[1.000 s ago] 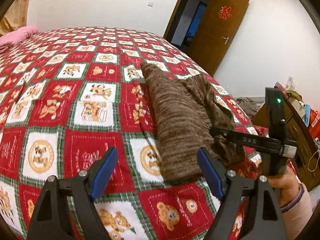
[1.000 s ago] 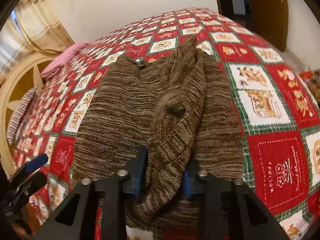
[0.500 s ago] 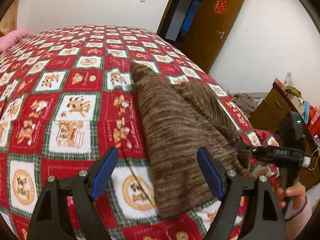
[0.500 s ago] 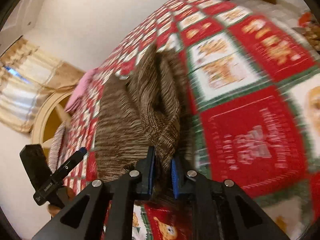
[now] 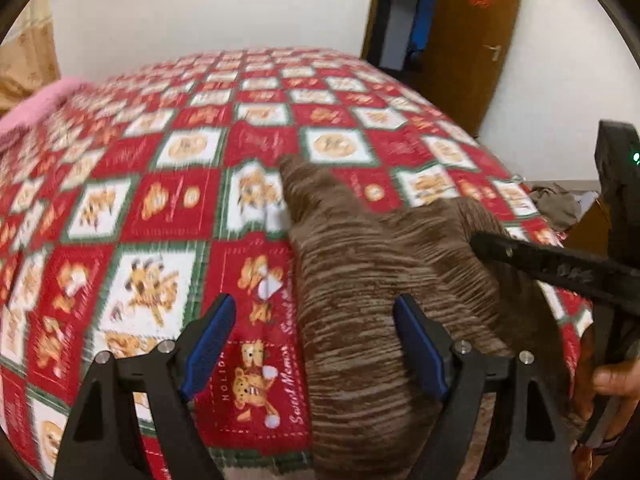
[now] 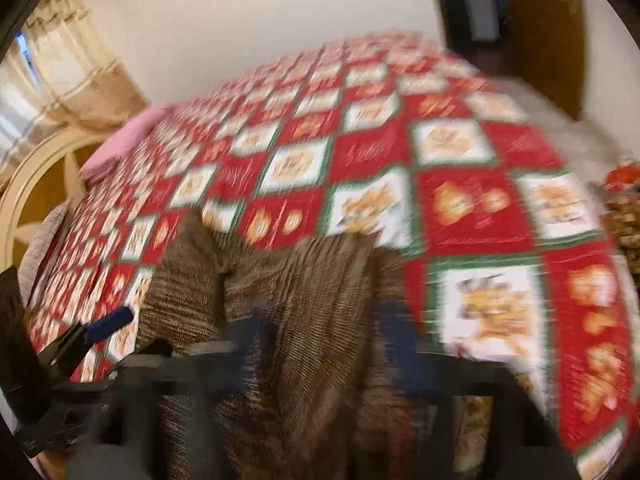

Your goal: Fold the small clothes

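Observation:
A brown knitted sweater lies lengthwise on the red patchwork bedspread, its near end at the bed's front edge. My left gripper hangs open just above that near end, its right pad over the knit and its left pad over the bedspread. The right gripper comes in from the right, and a person's hand is on its handle. In the blurred right wrist view the sweater bunches up between the right gripper's closing jaws. The left gripper shows at lower left.
A pink pillow lies at the far left of the bed. A brown door stands open behind the bed. A wooden cabinet and a heap of clothes stand off the right side. The headboard and curtain are beyond.
My left gripper has swung across the bed until the sweater's near end sits under its right finger. The right gripper has moved sideways fast with the bunched knit, dragging that side along.

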Available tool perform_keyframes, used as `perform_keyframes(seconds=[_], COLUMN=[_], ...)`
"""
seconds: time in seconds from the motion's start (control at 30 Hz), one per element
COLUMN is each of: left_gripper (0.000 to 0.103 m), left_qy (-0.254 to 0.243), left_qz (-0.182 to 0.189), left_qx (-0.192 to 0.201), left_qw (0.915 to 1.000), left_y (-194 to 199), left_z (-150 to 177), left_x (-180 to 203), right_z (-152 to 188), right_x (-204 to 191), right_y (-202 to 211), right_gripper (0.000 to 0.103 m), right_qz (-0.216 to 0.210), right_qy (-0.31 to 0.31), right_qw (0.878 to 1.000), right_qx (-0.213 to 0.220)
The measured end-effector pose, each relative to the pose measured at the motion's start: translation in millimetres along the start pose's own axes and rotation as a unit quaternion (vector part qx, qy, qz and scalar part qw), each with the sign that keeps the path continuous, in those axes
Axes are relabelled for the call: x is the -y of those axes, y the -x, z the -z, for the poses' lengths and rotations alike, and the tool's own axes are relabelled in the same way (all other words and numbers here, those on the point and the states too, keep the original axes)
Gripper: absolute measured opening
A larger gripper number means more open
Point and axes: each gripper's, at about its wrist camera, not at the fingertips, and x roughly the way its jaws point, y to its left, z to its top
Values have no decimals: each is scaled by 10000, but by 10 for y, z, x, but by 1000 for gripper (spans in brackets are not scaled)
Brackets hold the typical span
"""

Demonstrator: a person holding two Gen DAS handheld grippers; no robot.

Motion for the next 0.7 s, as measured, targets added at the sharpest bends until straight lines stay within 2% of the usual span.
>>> perform_keyframes(seconds=[0.03,0.07,0.1,0.13,0.17,0.27,0.3,0.43,0.47,0.57,0.63,0.7], left_gripper=[88,92,100,103,103,103,103,103,103,103,103,103], left_qy=[135,298,511,713,802,414,351,642,632,452,231,-59], left_qz=[13,68,157,232,277,17,4,271,303,518,628,552], left_qx=[-56,-68,-22,34,81,89,96,-174,-191,-84,49,179], left_qw=[9999,9995,9986,9972,9964,9991,9993,9974,9974,9976,9977,9983], left_y=[-57,-102,-144,-172,-183,-194,-202,-127,-64,224,422,551], left_z=[41,84,133,168,182,140,134,109,116,216,353,494], left_x=[-62,-132,-218,-288,-314,-182,-165,-306,-317,-292,-193,-50], right_z=[5,17,35,53,87,209,224,262,308,568,786,981], right_x=[-13,-5,52,129,221,443,454,429,415,307,134,-67], right_y=[-56,-32,35,69,71,-29,2,178,298,814,1072,1192], right_gripper=[10,10,8,8,8,8,8,9,13,13,14,18], right_qz=[114,172,268,353,393,233,298,825,964,548,69,-152], right_qy=[78,97,-57,-254,-485,-902,-931,-832,-801,-534,-185,151], right_qw=[9999,9998,9992,9980,9964,9933,9929,9918,9906,9931,9963,9969], right_qx=[-66,68,306,470,578,683,676,512,550,887,831,762])
